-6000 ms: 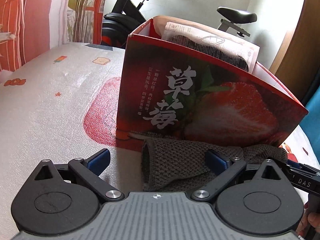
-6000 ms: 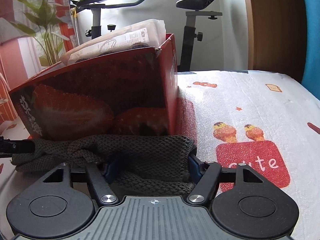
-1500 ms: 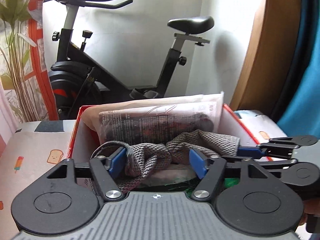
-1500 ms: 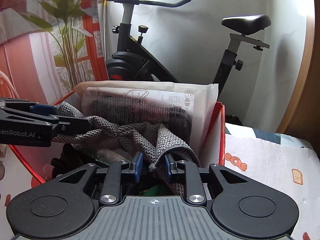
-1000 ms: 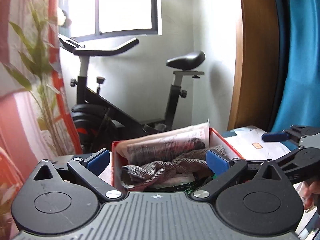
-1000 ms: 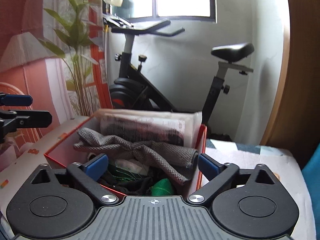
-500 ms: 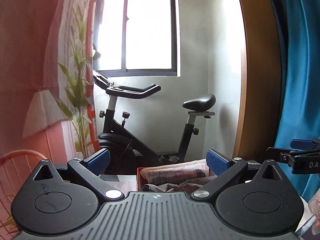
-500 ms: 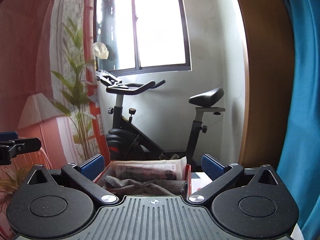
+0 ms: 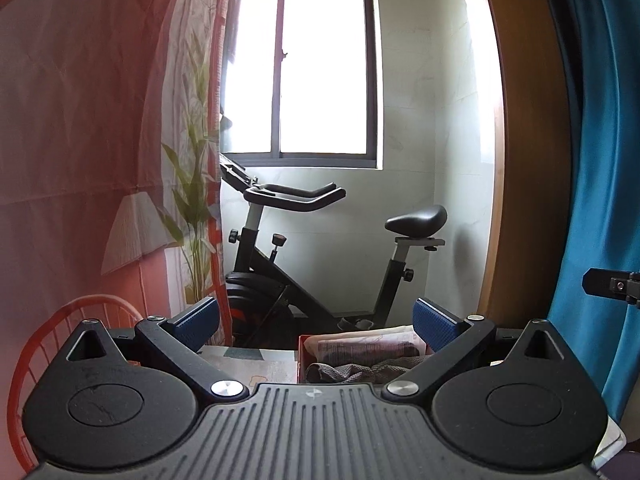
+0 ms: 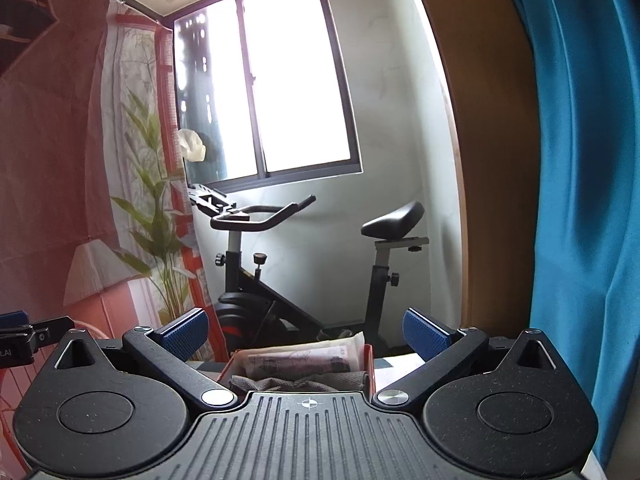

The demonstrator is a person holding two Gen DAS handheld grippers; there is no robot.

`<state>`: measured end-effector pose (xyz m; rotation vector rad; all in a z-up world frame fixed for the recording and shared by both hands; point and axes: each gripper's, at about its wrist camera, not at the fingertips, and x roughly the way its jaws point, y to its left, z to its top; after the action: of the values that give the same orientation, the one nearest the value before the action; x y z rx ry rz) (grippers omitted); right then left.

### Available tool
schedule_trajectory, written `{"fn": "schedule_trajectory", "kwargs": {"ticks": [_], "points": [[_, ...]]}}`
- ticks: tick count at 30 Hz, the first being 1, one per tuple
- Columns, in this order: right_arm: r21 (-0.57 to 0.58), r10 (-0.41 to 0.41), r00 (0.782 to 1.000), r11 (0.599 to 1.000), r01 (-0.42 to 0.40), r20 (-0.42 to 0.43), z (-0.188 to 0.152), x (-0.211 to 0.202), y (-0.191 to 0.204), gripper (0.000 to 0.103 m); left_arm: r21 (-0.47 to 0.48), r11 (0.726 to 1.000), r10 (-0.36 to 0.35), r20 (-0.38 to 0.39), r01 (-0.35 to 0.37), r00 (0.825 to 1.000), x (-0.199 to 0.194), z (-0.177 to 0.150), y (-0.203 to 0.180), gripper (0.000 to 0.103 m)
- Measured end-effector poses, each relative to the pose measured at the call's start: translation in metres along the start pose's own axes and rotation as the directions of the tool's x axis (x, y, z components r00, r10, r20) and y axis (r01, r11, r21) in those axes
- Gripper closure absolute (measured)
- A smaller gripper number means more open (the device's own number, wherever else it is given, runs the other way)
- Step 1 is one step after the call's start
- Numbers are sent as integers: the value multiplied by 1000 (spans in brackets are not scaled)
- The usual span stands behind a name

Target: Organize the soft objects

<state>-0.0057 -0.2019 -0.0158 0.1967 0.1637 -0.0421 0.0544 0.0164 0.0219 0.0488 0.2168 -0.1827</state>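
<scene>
- Since a second and a half ago, your grey cloth (image 9: 352,372) has gone from both claws into the red box (image 10: 369,364), and you have pulled both claws up and back from it.
- Your cloth now lies slumped across the top of the box contents, in front of the printed packet (image 10: 304,358); only a strip of it shows above each claw body.
- Expect it to handle as light, limp knit: it will sag, fold and drape over whatever is under it, and it should not slip or break.
- If you need to tuck it lower, take a raised fold near its middle, not a loose end, or the rest may trail over the box wall.
- Your box holds the packet standing at the back and the cloth in front; anything deeper is hidden from both views.
- Left claw (image 9: 316,322): blue pads spread wide, nothing between them.
- Right claw (image 10: 306,330): likewise wide apart and empty, pointed over the box.
- Each claw's tip shows at the edge of the other's view, well apart.
- Your surface (image 9: 256,364) shows only as a pale patch left of the box.
- Beyond stand an exercise bike (image 9: 320,256), a window (image 9: 324,60) and a plant (image 10: 160,240); a blue curtain (image 10: 580,160) hangs to your right.
- Judging by this, the cloth is stowed; no other loose soft item is in sight.
</scene>
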Motion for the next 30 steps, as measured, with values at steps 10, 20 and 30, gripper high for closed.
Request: {"fn": "schedule_trajectory", "kwargs": {"ticks": [10,20,30], "points": [[-11,11,1000,1000,-11,-3,-1,-5,4,0,-36,999,22,-5,-22,1000,-5,-3,3,0],[-46,4,1000,999,-4,-17,1,-3,7,0,-34,999,12,-11,-12,1000,-1,-4,7,0],[-66,-15,1000,998,13,-17,1,-4,11,0,-21,999,46,-24,-47,999,-2,-6,4,0]]}}
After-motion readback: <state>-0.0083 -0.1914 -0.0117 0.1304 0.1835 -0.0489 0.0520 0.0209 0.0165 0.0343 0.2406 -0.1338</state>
